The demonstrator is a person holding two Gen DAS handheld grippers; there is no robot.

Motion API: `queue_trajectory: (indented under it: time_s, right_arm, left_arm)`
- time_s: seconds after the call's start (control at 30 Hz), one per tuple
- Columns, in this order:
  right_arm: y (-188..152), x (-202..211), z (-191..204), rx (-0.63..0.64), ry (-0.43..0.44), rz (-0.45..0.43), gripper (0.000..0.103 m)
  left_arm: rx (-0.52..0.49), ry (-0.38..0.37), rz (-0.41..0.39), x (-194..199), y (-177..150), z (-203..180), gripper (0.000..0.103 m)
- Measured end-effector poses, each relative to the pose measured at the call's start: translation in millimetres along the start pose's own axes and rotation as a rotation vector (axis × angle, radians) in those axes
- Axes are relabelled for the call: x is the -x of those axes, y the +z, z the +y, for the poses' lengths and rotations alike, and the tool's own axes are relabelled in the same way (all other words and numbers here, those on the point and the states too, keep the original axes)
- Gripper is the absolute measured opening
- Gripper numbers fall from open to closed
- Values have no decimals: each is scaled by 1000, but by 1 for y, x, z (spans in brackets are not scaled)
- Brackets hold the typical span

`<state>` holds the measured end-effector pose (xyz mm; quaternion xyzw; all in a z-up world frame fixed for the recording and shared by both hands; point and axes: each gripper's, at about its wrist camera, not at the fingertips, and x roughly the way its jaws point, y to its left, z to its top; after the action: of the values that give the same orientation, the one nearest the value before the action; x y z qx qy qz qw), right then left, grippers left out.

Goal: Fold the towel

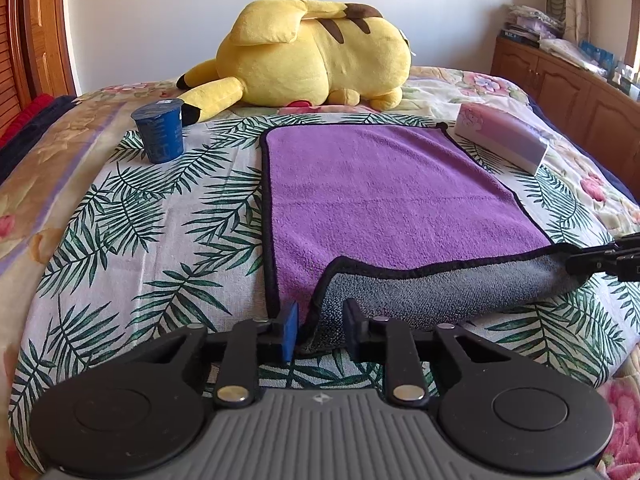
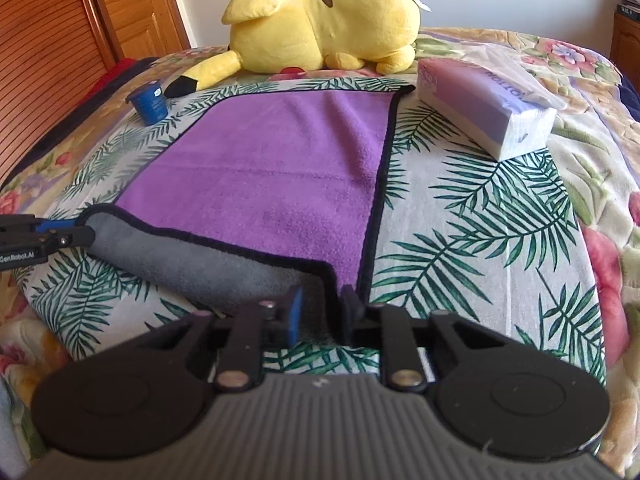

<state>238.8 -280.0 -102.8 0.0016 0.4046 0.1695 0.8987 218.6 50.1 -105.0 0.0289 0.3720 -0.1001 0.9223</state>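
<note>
Leaf-print bedspread point(image 1: 160, 240), purple towel point(image 1: 380, 200), each tool pinching a lifted near corner, sealed blue cup point(image 1: 159, 131), contents hidden

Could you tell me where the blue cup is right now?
The blue cup stands upright on the leaf-print cloth, left of the purple towel, by the yellow plush's tail.

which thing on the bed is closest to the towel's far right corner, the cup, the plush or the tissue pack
The tissue pack: it lies right beside the purple towel's far right corner. The blue cup stands off the left side; the yellow plush lies beyond the far edge.
</note>
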Motion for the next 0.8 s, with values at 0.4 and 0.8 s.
queue_trajectory:
  time_s: [0.4, 0.8]
  right_arm:
    - [0, 1, 1, 41, 11, -18, 4]
    - [11, 17, -1, 36, 35, -141, 4]
  left_arm:
    - [4, -7, -26, 4, 1, 1, 0]
    - [-12, -20, -132, 25, 14, -4, 0]
